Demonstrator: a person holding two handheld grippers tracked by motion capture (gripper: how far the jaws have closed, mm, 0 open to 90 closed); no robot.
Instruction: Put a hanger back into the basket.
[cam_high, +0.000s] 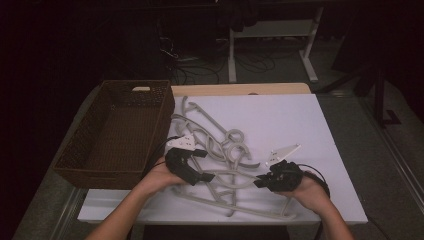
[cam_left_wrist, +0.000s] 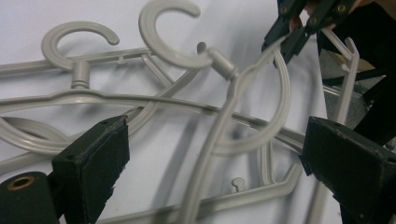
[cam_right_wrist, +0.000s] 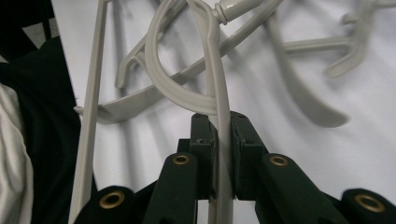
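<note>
From the high view, a tangle of grey hangers (cam_high: 215, 150) lies on the white surface (cam_high: 300, 125) beside a wicker basket (cam_high: 120, 132); the right gripper (cam_high: 260, 183) is at the pile's near right edge, the left gripper (cam_high: 205, 165) at its left.

Left gripper view: the jaws stand released, the held hanger's arm (cam_left_wrist: 210, 154) running between them, its hook (cam_left_wrist: 173, 28) pointing away.

Right gripper view: the jaws are clenched on that arm (cam_right_wrist: 223, 121), whose long axis runs straight ahead.

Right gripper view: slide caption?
Right gripper shut on a grey hanger, above more hangers tangled on the white table.
</note>
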